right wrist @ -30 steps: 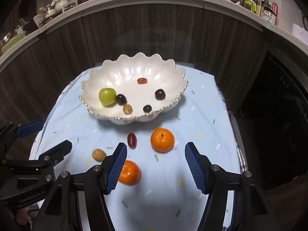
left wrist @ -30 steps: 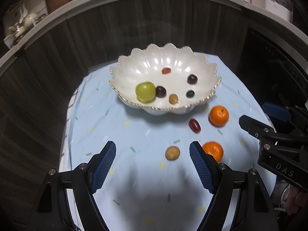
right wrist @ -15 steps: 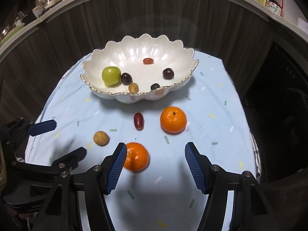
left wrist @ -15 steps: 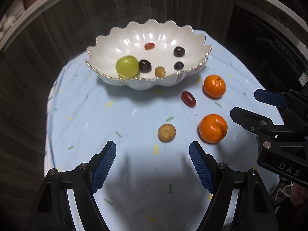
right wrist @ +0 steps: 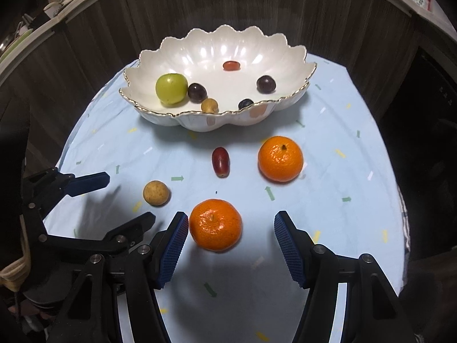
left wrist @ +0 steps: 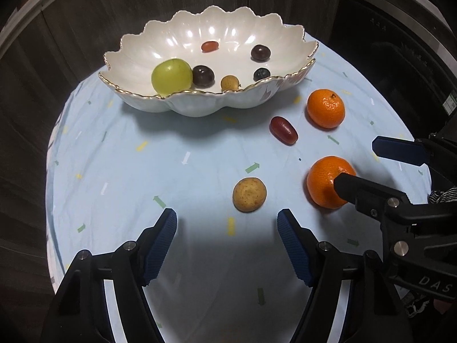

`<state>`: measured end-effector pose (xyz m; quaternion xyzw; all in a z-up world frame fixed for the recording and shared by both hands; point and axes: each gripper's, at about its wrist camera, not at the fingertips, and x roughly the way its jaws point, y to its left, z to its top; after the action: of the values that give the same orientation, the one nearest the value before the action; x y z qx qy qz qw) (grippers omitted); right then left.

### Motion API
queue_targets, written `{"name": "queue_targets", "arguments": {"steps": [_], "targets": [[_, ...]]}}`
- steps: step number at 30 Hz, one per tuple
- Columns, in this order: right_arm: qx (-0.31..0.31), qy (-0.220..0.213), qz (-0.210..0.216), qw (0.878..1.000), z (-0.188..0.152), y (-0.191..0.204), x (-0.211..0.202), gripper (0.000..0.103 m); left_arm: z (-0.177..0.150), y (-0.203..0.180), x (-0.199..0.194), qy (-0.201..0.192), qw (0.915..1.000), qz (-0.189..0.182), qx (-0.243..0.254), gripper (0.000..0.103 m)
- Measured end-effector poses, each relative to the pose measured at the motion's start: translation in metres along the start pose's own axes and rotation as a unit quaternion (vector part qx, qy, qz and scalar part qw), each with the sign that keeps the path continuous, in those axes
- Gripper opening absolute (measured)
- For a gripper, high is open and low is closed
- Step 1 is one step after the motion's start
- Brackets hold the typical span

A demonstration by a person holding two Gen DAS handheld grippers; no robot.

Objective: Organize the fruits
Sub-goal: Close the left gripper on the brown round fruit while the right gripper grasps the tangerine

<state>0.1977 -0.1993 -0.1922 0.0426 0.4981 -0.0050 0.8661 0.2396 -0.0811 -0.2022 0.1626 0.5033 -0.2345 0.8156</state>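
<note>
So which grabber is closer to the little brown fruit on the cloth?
Left. The left gripper sits open just short of the brown fruit; the right gripper is farther, around the near orange.

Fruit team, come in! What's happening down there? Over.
Both tongs open, empty. Right tongs closing around near orange, not touching. Left tongs short of brown fruit. Nothing in the way.

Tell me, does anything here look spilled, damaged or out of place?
Nothing is spilled or damaged. Four fruits lie on the cloth outside the bowl: two oranges, a red grape and a small brown fruit.
</note>
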Motion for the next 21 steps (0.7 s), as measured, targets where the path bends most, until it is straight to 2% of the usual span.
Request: {"name": "queue_targets", "arguments": {"steps": [8,17,21], "targets": [[0.03,0.037,0.027,0.999,0.004,-0.002,0.021,0.063,0.003,0.002,0.012,0.002,0.9999,-0.015,0.005,0.064],[0.04,0.05,0.033,0.997,0.005,-0.004,0.035,0.063,0.006,-0.001,0.022,-0.002,0.9998,-0.019,0.011,0.057],[0.052,0.053,0.046,0.996,0.006,-0.009,0.039,0.06,0.009,-0.003,0.023,-0.005,0.9997,-0.023,0.013,0.051]]}}
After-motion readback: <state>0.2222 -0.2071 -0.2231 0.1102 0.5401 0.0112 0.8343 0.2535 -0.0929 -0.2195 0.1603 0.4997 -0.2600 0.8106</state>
